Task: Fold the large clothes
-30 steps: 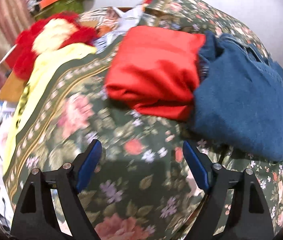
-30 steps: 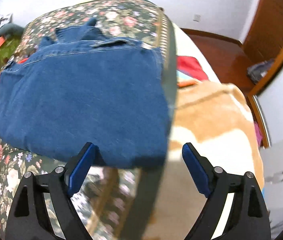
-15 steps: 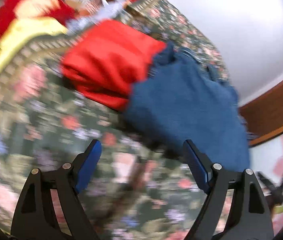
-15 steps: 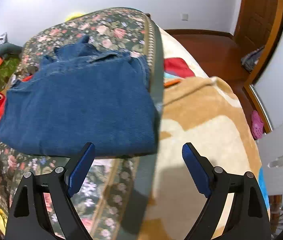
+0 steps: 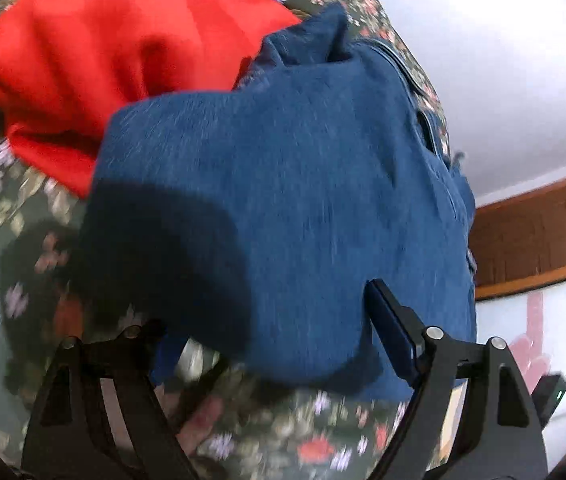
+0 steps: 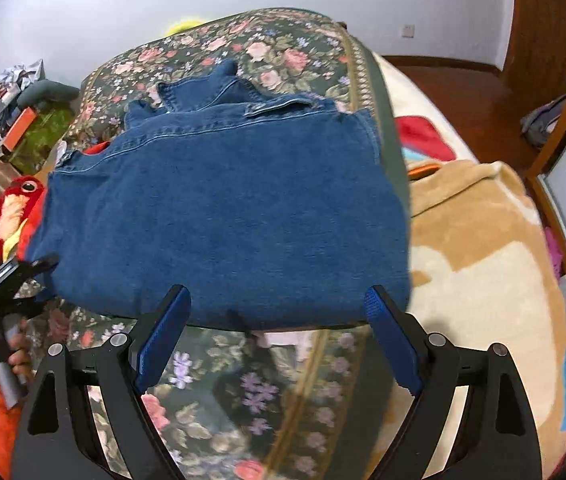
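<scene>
Both grippers had closed in on the folded blue jeans [image 6: 223, 216] since a second earlier; the left gripper [image 5: 275, 340] and right gripper [image 6: 279, 332] gaped wide, holding nothing, jeans at twelve o'clock on the floral bedspread [image 6: 267, 392], red garment [image 5: 115, 48] at ten.

A bed fills most of the room, covered by a dark green floral bedspread [image 6: 283, 52] with a patterned gold border. Beside it lies a tan and cream fleece blanket [image 6: 483, 248]. The walls [image 6: 63, 12] are pale white, with a wooden skirting board [image 5: 535, 232] along the base and a reddish-brown floor [image 6: 451, 80] beyond the bed. A dark wooden door frame [image 6: 563, 92] stands at the right. A small socket plate [image 6: 408, 31] sits on the far wall. Light is soft and even.
</scene>
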A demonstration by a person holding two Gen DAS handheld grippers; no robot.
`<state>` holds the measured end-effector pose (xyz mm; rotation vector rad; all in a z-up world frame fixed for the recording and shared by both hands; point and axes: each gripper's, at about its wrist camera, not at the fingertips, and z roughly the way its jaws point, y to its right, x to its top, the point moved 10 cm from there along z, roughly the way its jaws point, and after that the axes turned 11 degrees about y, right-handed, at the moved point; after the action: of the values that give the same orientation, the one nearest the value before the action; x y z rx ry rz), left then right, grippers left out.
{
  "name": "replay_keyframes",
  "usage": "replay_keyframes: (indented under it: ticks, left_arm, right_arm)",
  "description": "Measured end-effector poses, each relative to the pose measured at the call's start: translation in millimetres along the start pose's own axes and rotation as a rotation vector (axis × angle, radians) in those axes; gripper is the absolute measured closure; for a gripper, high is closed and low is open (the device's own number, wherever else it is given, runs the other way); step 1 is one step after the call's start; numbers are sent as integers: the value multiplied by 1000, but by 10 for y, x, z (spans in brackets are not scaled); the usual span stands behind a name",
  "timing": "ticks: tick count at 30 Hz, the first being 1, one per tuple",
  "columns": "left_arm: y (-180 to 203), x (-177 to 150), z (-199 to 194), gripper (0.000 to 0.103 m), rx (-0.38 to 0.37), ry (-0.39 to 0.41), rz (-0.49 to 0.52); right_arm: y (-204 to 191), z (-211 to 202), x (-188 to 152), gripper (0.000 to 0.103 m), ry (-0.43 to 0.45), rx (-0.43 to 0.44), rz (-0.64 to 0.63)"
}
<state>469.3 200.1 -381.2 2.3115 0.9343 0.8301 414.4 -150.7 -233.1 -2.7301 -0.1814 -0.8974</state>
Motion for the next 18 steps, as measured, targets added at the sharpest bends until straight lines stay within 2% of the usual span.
replay_keyframes:
  ticks: [4,7,10,12,14,18]
  left_arm:
    - [6,123,67,20,-11,56,-51]
    - [-70,167,130,35,-58,81,-179]
    - [-94,178,99,51,-83,107,-244]
    - [-71,232,-41,64,-95,137,-233]
    - [21,257,-144,71,-107,152,-208]
    - [328,301,-402,76,-102,203,-99]
  right_arm:
    - [-72,64,-42,16,-16,-2,-22]
    - [-115,124,-94,16,-39,-2,-22]
    - [-162,140,-128,16,-54,2,-28]
    - [-212,111,-134,16,-53,10,-41]
    - [-258,77,-120,16,-49,13,-56]
    - [-357,-4,-62,16,-30,15,-85]
